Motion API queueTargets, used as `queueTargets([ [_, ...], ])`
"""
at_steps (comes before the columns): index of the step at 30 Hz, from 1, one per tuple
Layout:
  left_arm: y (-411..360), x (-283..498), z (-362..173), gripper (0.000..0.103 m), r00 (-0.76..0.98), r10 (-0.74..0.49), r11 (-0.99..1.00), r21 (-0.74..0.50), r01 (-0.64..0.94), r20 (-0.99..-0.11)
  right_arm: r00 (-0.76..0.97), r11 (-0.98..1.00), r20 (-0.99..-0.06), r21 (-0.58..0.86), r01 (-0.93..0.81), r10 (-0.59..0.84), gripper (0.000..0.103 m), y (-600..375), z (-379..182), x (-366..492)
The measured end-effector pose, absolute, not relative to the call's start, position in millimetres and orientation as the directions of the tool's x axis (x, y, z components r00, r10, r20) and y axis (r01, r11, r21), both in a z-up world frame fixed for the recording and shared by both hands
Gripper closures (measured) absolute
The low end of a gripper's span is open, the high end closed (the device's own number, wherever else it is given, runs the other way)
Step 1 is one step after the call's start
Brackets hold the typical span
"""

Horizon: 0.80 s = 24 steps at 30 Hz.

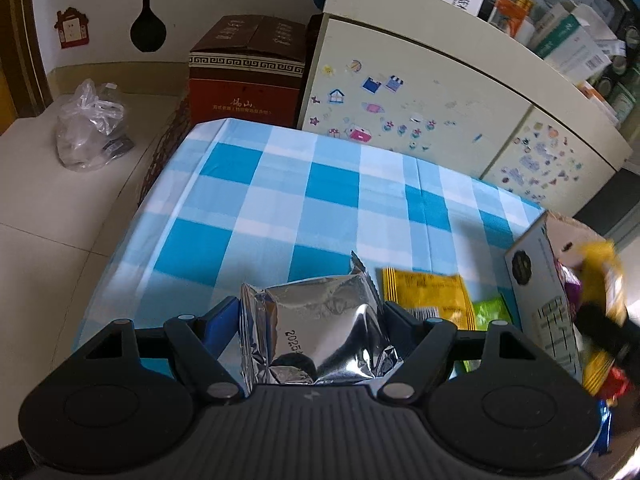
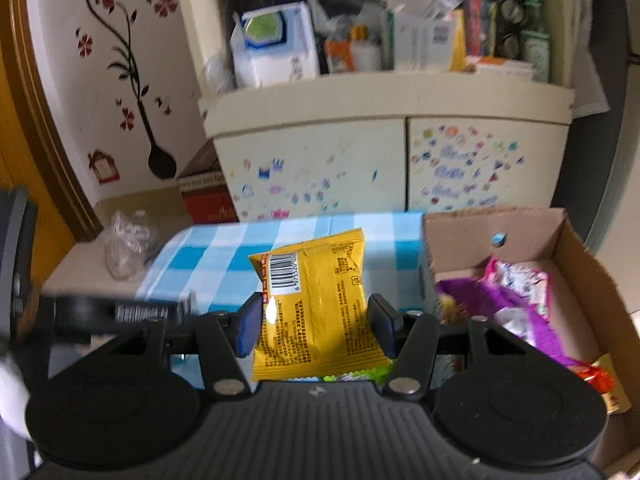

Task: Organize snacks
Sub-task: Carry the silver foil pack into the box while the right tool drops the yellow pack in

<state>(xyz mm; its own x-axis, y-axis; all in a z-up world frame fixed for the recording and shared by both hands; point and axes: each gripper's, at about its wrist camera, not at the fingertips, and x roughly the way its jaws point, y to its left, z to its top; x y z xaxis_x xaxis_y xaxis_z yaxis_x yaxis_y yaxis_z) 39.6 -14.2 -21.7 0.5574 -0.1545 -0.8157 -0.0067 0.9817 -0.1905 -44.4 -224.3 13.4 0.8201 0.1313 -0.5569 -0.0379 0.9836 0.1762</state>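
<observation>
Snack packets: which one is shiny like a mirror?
The silver foil packet between the left gripper's fingers. The others are yellow or green, not shiny.

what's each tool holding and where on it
Left tool grips the silver foil packet by its two side edges; right tool grips the yellow snack packet across its lower sides.

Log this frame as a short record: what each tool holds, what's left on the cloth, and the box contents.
left tool: shut on silver foil packet
right tool: shut on yellow snack packet, lifted beside the box
on checked cloth: another yellow packet, green packet
cardboard box: open, holds purple and white wrappers
</observation>
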Motion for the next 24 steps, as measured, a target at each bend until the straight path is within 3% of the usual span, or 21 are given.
queueTargets([
  [24,-53,-24,-6,0.022,0.546,-0.224,0.973,-0.214,0.082,-0.808,0.858,0.936,-0.510,0.326,0.130,0.059,0.047,-308,46,-85],
])
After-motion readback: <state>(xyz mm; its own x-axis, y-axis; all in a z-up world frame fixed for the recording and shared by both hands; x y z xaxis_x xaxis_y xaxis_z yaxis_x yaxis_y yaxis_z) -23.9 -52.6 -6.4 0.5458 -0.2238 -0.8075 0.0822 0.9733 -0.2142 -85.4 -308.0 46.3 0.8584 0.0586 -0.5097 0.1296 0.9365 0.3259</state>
